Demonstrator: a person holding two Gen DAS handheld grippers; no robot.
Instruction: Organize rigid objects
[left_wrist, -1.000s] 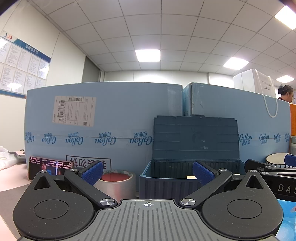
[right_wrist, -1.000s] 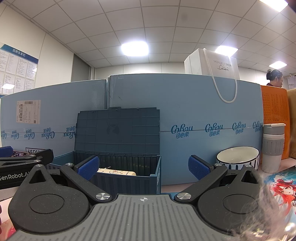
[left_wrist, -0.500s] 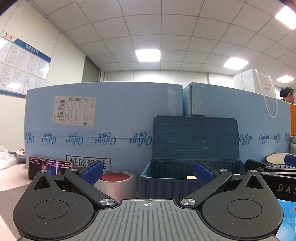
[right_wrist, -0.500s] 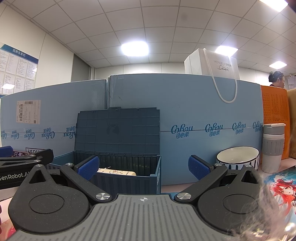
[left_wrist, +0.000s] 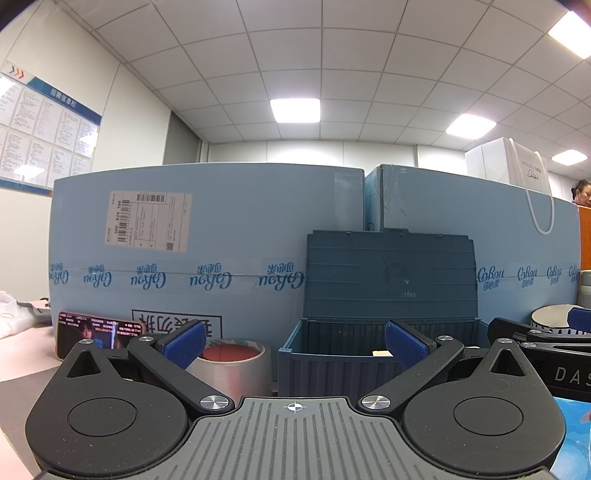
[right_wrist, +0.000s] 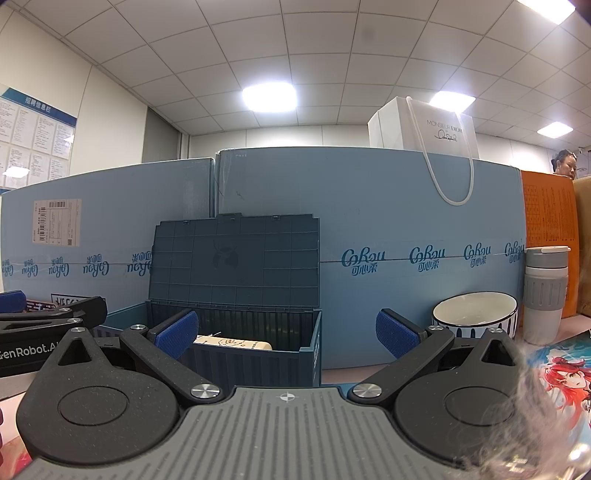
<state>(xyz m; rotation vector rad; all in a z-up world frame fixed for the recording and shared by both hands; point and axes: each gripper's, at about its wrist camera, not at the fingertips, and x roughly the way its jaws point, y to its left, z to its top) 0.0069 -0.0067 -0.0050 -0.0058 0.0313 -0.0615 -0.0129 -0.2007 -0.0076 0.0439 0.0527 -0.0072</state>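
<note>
Risk: left gripper (left_wrist: 294, 341) and right gripper (right_wrist: 286, 334), both wide open and empty, could collide reaching the storage box (right_wrist: 255, 350).

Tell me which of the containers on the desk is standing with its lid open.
The dark blue storage box, its lid up against the blue cartons. The white bowl has no lid, and the white-and-grey tumbler is capped.

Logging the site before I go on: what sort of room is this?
Most likely an office: a grid ceiling with panel lights, a notice board on the wall, and shipping cartons standing on a desk.
</note>
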